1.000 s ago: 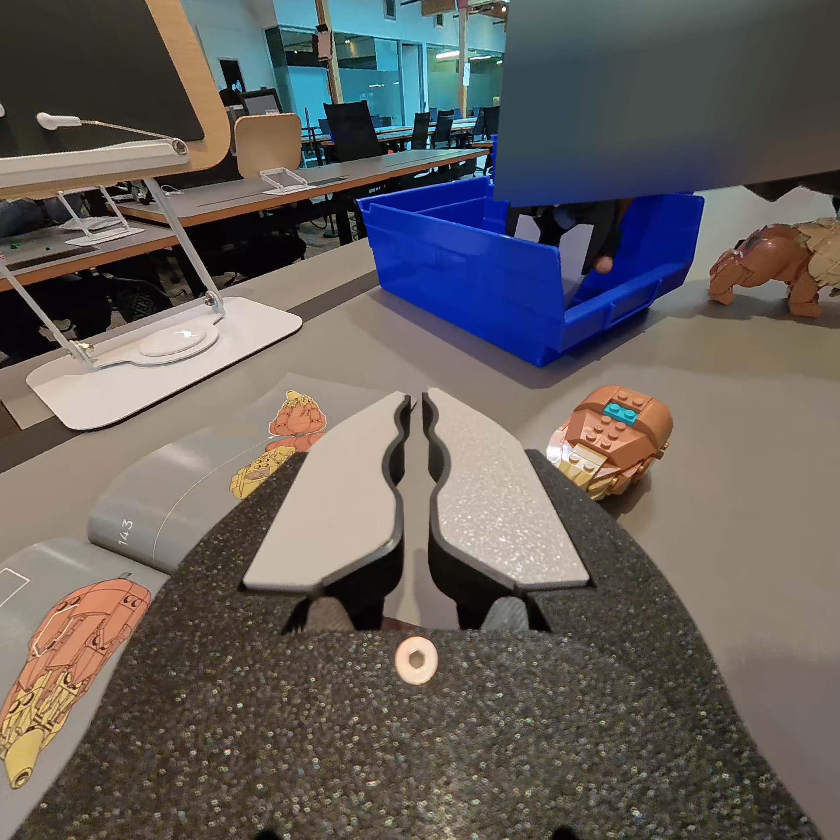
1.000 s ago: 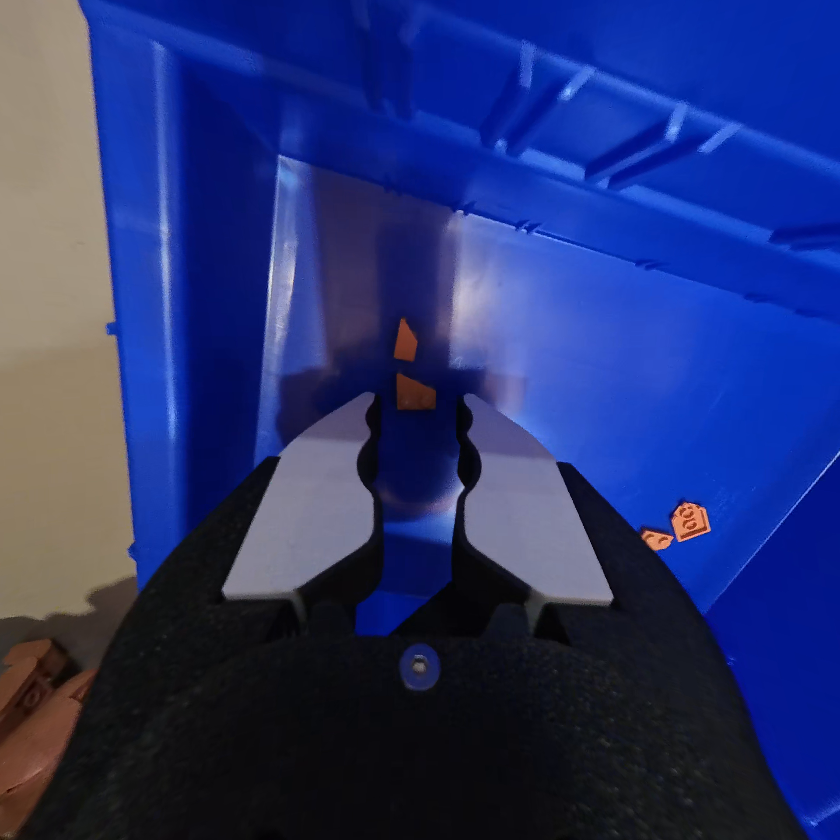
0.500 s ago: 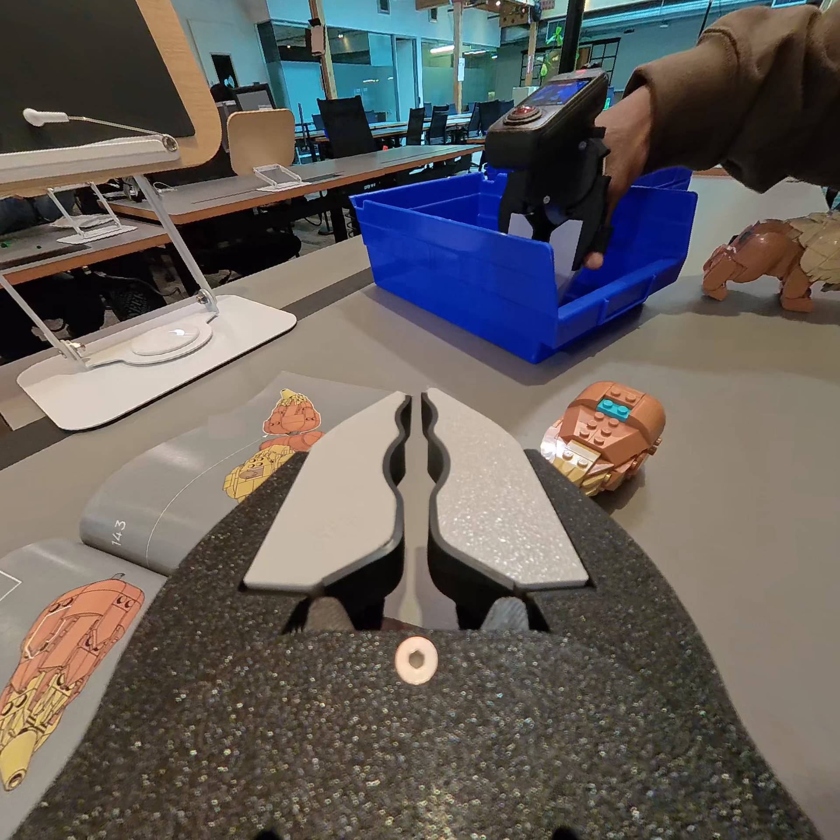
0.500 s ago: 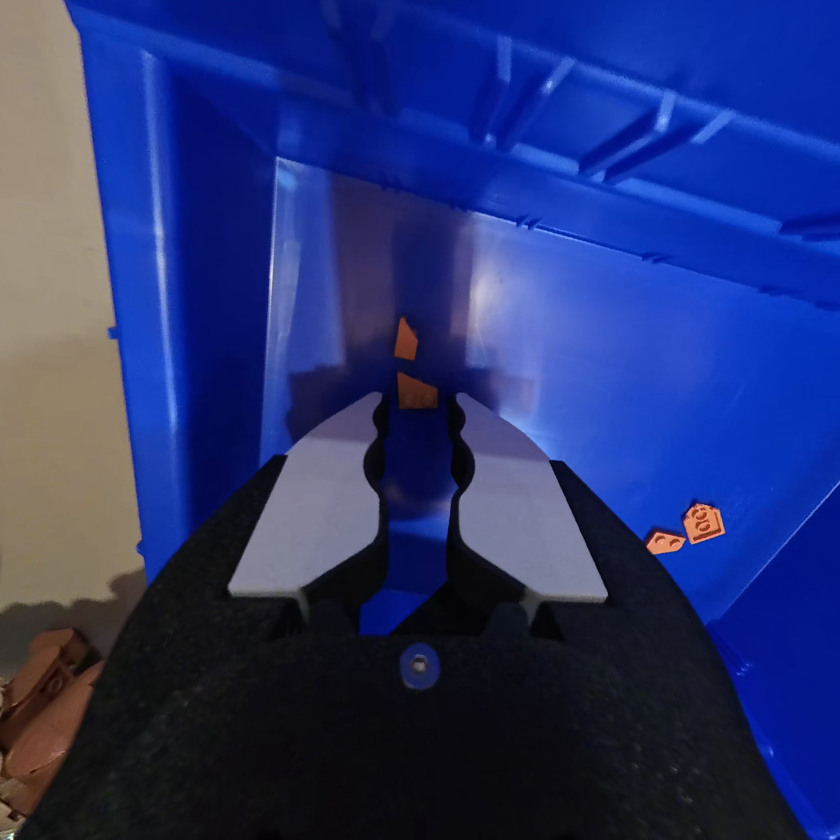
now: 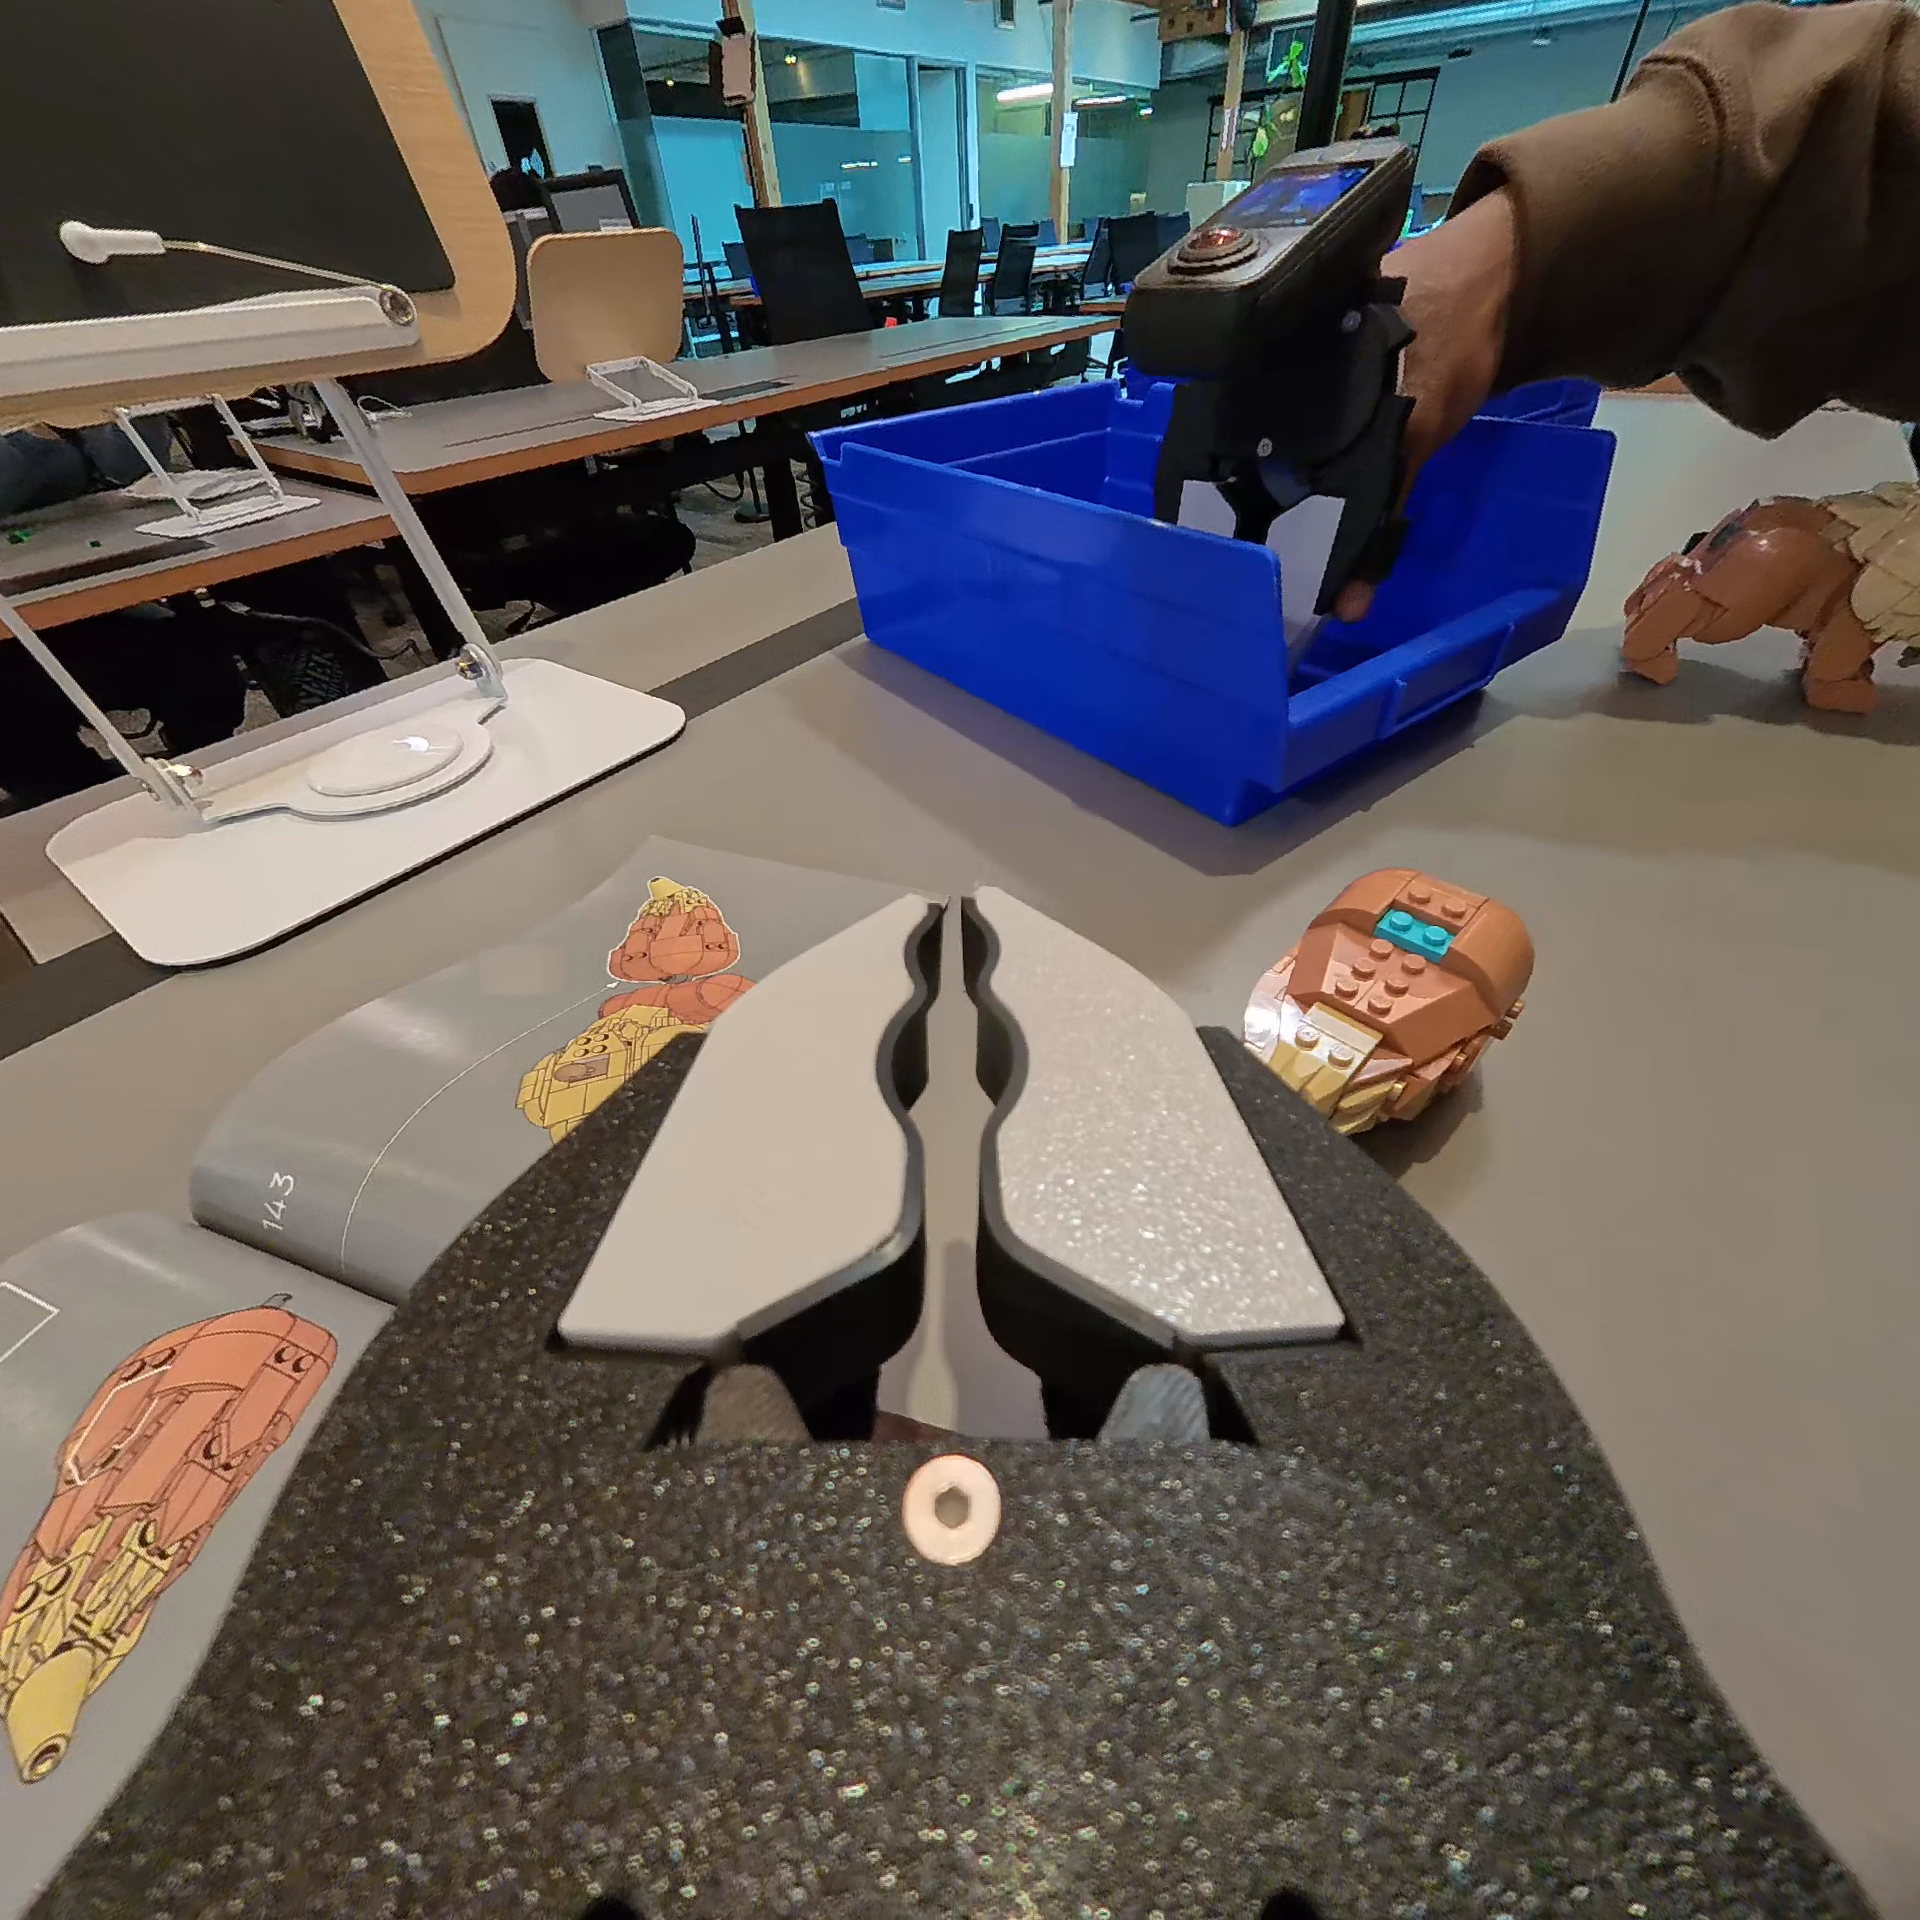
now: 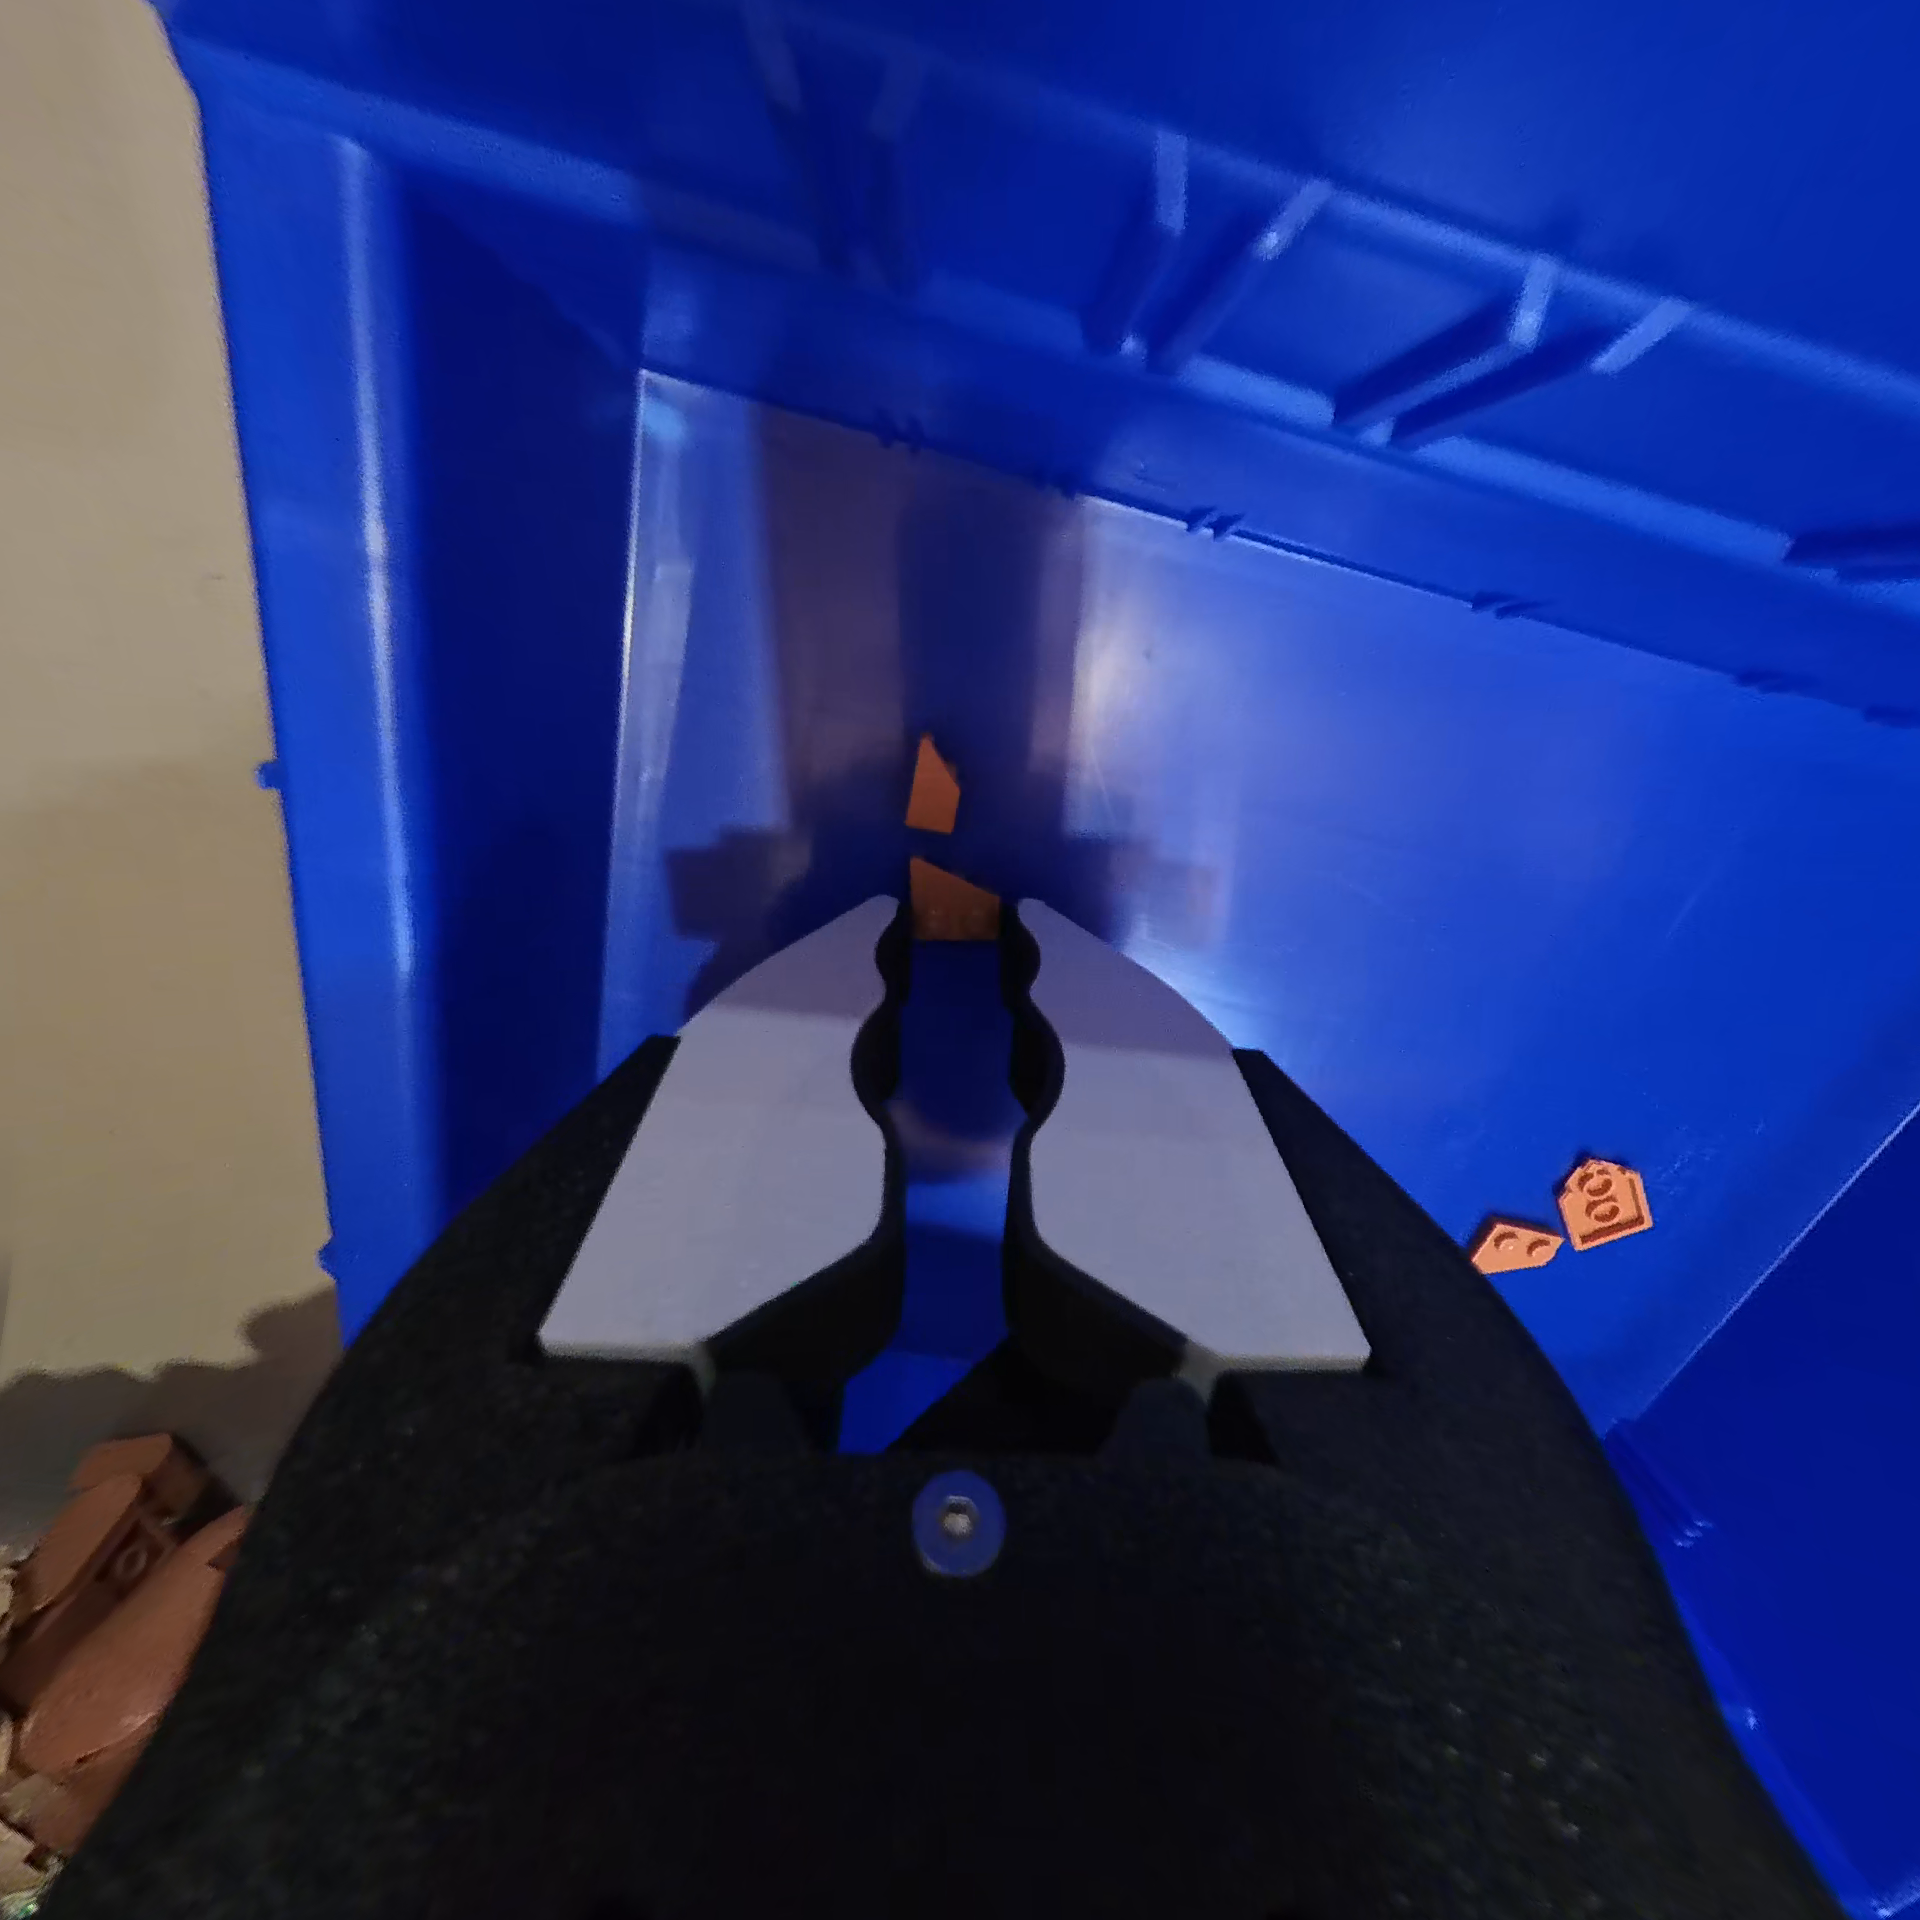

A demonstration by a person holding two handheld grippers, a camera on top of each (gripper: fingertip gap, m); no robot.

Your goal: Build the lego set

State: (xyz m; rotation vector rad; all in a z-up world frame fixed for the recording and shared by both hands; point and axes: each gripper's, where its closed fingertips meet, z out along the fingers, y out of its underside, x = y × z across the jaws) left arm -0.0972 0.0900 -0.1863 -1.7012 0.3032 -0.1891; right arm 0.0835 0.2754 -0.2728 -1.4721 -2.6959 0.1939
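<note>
In my left wrist view my left gripper [image 5: 954, 914] hovers nearly closed and empty over the instruction booklet [image 5: 416, 1060], beside the brown lego head [image 5: 1392, 997], while in my right wrist view my right gripper [image 6: 956, 914], slightly parted, brackets an orange lego plate [image 6: 951, 904] at the blue bin [image 6: 1455, 831] floor's far edge.

Brown lego animal [image 5: 1803, 603] cut off at right edge (rear hidden).

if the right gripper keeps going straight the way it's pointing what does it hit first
Most likely the small orange piece lying between the tips of the right gripper, on the blue bin floor; depth is unclear, so it may meet the floor itself.
</note>
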